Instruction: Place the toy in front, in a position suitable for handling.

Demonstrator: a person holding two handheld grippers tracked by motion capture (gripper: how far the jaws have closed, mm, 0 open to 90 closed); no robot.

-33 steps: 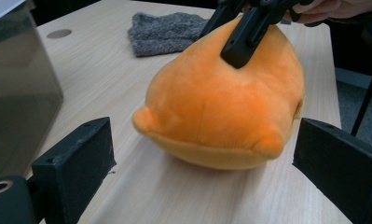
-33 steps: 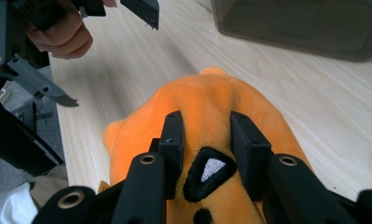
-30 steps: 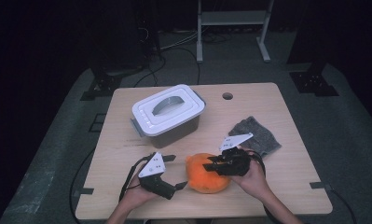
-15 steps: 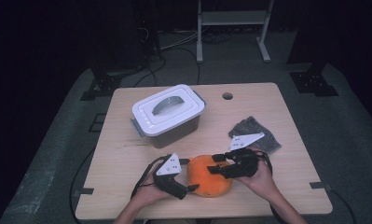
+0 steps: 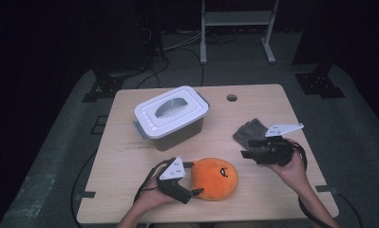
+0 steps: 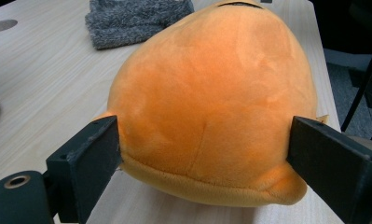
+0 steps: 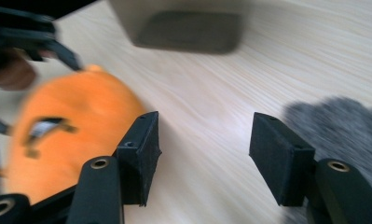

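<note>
The orange plush toy (image 5: 215,178) lies on the wooden table (image 5: 291,109), near its front edge, and serves as the landmark here. The left gripper (image 5: 193,178) lies level at the toy's left side, held by the person's left hand (image 5: 151,197), with its jaws spread wide to either side of the toy's rounded end. In the left gripper view the toy (image 6: 211,102) bulges between the two black jaws; the one on the left of that view sits right against the plush, and the other stands at the plush's far flank, though whether either presses into the fabric cannot be told, since the surface shows no dent. The right gripper (image 5: 246,148) is held by the right hand (image 5: 291,164) to the right of the toy and clear of it, pointing back toward it. Its jaws have just been opening and stand well apart with only bare table between them. In the blurred right gripper view the toy (image 7: 67,135) lies beyond the jaw on the left of that view, and the grey knitted cloth (image 7: 347,121) lies beside the other jaw. From above, that cloth (image 5: 251,132) lies on the table behind and to the right of the toy, just behind the right gripper. A white lidded storage box (image 5: 172,116) stands behind and to the left of the toy, well apart from it.
</note>
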